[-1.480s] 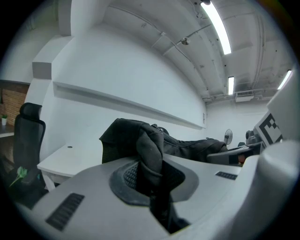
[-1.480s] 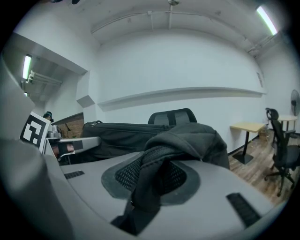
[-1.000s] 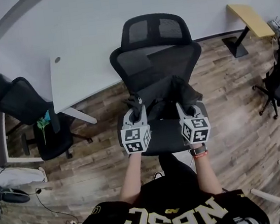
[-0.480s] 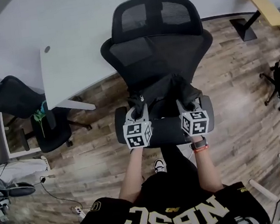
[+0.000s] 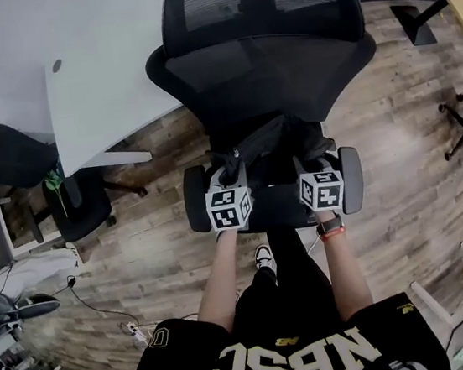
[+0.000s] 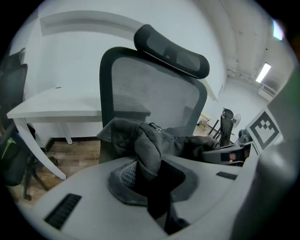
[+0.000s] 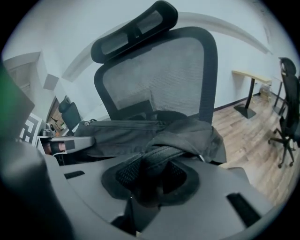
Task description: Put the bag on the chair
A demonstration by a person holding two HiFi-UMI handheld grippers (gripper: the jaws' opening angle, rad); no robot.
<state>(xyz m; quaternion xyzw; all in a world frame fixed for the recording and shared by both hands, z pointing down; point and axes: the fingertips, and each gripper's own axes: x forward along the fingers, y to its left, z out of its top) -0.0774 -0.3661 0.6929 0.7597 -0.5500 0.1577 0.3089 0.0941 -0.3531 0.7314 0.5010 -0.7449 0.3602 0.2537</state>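
Head view, chair (image 5: 263, 74): black mesh, facing us, beside a white desk (image 5: 93, 96).
Bag (image 5: 269, 145): dark, slumped over the seat near its back edge, stretched between our grippers.
Left gripper (image 5: 229, 176): fingers pinching bag fabric.
Right gripper (image 5: 308, 165): fingers pinching a bag strap.

Dark grey fabric bag (image 5: 270, 145), limp and crumpled, slung low over the seat of a black mesh-backed office chair (image 5: 270, 60) with headrest and armrests, one end pinched in the left tongs (image 5: 233, 173), the other in the right tongs (image 5: 304, 163)
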